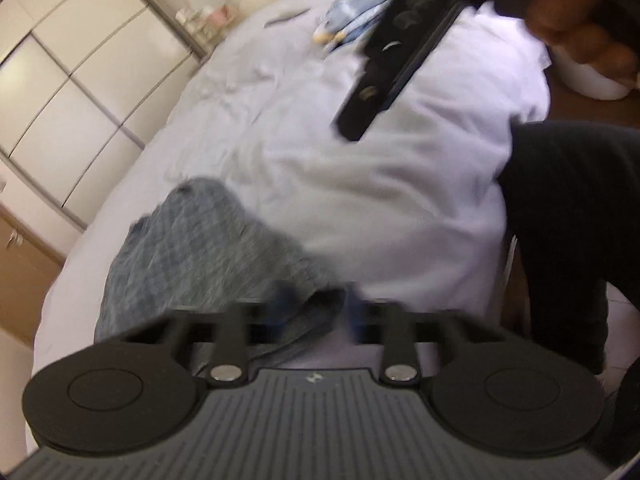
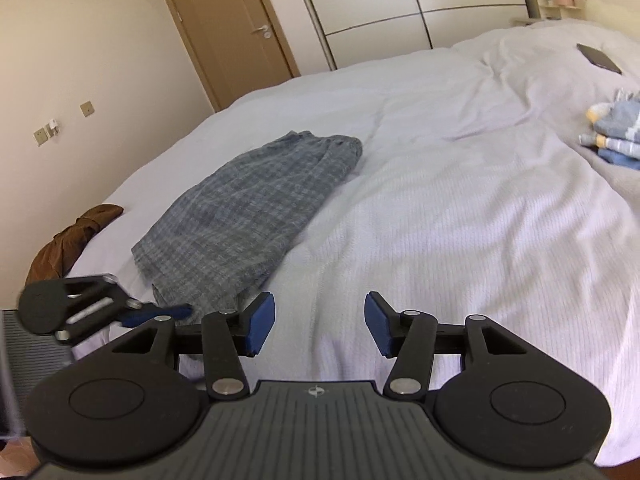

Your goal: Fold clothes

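Note:
A grey-blue checked garment [image 2: 256,216] lies folded lengthwise on the white bed [image 2: 460,200]; it also shows in the left wrist view [image 1: 200,248]. My left gripper [image 1: 316,308] is at the garment's near corner, and its blue fingertips [image 1: 286,300] are blurred with cloth between them. In the right wrist view the left gripper [image 2: 160,314] sits at the garment's near edge. My right gripper [image 2: 320,322] is open and empty above the bare bedcover, right of the garment. The right gripper's body [image 1: 404,40] crosses the top of the left wrist view.
A light blue striped pile of clothes [image 2: 616,132] lies at the bed's right. A dark flat object [image 2: 600,58] lies near the far right. A brown garment [image 2: 68,240] hangs off the bed's left edge. Wardrobe doors [image 2: 380,0], a door [image 2: 228,28], and a person's dark-clothed body [image 1: 572,220] are around.

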The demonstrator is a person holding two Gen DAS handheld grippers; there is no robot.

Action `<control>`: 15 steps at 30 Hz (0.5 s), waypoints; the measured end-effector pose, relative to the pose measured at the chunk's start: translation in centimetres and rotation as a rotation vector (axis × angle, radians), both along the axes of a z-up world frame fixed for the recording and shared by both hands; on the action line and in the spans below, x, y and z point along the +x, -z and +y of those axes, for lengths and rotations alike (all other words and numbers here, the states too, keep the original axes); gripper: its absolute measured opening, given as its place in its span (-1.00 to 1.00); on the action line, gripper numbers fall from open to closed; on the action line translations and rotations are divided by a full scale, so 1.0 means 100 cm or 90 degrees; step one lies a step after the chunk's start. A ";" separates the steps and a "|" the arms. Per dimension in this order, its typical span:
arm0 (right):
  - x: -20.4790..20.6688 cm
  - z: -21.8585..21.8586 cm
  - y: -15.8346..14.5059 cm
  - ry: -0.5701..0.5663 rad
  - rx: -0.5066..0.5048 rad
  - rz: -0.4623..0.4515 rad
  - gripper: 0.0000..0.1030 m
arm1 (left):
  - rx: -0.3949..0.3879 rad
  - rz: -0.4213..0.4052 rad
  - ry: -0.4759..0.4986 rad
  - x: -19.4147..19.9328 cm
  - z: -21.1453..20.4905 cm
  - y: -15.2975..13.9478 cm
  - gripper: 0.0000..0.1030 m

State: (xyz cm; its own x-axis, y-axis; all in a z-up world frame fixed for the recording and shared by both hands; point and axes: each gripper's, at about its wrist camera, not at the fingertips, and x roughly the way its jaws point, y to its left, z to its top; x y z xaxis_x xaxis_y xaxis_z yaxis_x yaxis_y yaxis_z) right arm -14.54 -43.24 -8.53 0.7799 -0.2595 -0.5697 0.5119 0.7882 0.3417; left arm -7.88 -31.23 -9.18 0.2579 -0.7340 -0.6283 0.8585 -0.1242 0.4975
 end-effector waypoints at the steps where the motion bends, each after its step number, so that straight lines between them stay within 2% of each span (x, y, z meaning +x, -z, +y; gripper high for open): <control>1: -0.001 0.001 0.001 0.001 0.001 0.000 0.03 | -0.013 0.045 -0.024 0.010 0.001 -0.009 -0.89; 4: 0.003 0.007 0.005 -0.009 0.003 -0.008 0.09 | -0.062 0.138 -0.089 0.039 0.013 -0.035 -0.95; 8: 0.024 0.016 0.011 -0.031 -0.003 -0.019 0.28 | -0.099 0.221 -0.133 0.070 0.021 -0.056 -0.96; 11: 0.048 0.024 0.015 -0.051 -0.019 -0.027 0.34 | -0.111 0.230 -0.151 0.079 0.021 -0.064 -0.96; 15: 0.084 0.036 0.019 -0.085 -0.091 -0.008 0.45 | -0.120 0.234 -0.157 0.084 0.023 -0.069 -0.96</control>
